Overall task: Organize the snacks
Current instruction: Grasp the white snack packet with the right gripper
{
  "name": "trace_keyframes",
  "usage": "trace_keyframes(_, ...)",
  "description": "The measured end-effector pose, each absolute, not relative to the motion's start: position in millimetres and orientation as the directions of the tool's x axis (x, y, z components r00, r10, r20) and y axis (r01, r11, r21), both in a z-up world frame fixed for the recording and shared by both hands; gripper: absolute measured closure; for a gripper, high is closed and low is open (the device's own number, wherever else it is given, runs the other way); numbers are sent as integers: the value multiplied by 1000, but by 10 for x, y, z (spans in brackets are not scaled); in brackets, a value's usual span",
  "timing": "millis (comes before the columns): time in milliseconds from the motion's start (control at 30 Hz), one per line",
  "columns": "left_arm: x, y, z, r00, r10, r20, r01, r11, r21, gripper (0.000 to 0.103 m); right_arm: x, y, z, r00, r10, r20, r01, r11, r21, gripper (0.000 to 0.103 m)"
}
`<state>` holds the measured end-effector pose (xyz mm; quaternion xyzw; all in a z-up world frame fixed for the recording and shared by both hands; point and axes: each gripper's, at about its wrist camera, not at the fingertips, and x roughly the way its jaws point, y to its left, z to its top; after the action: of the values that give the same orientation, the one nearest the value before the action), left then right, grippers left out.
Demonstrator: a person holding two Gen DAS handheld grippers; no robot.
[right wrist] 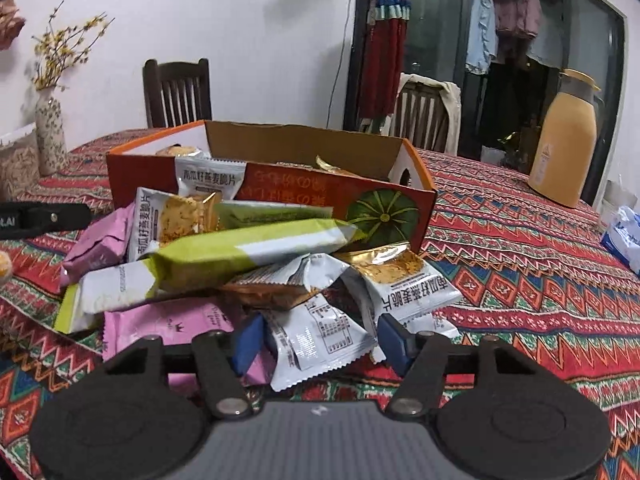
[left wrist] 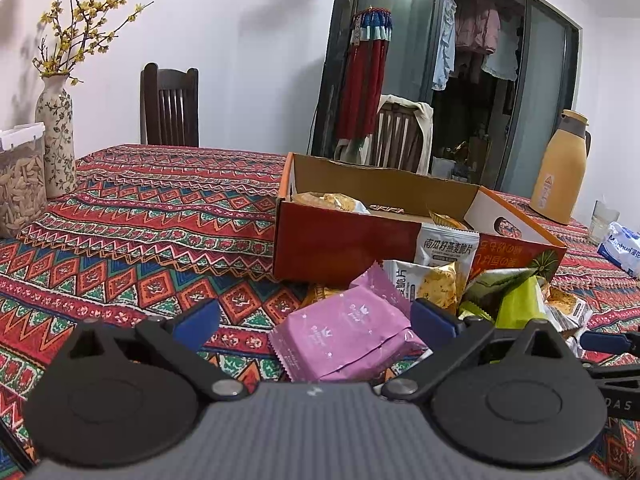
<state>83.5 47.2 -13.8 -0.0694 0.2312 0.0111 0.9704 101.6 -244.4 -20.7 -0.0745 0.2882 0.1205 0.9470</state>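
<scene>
I am narrowing my right claw (right wrist: 320,342) around a white snack packet (right wrist: 320,344), probably gripping it for the orange box (right wrist: 280,184); my left claw (left wrist: 316,320) is hanging wide over the pink packet (left wrist: 348,332).

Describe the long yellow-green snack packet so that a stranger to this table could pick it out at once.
Find the open orange cardboard box on the patterned tablecloth. A heap of snack packets lies against its front wall. The long yellow-green packet lies across the top of that heap: the only long bar shape with a white band, unlike the pink packets and the white and gold ones around it.
</scene>
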Motion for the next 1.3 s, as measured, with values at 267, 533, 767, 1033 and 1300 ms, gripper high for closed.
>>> trace_keyframes(267, 836, 472, -137, 892, -9, -452, -55, 990, -129, 0, 1169, -2457, -298, 773, 213, -598, -307, 950, -57, 40)
trace_keyframes(533, 826, 475, -140, 891, -4, -454, -60, 990, -127, 0, 1223, -2519, -320, 747, 256, -614, -312, 950, 17, 28)
trace_keyframes(767, 826, 479, -132, 891, -1, -454, -64, 990, -128, 0, 1235, -2501, -327, 741, 259, -620, -317, 948, 18, 21)
trace_keyframes(1033, 826, 478, -133, 891, -1, -454, -64, 990, -128, 0, 1137, -2485, -326, 758, 297, -580, -352, 936, 18, 57)
trace_keyframes(1300, 833, 473, -128, 890, 4, -456, -69, 990, -125, 0, 1035, -2536, -293, 801, 310, -512, -342, 939, 33, 62)
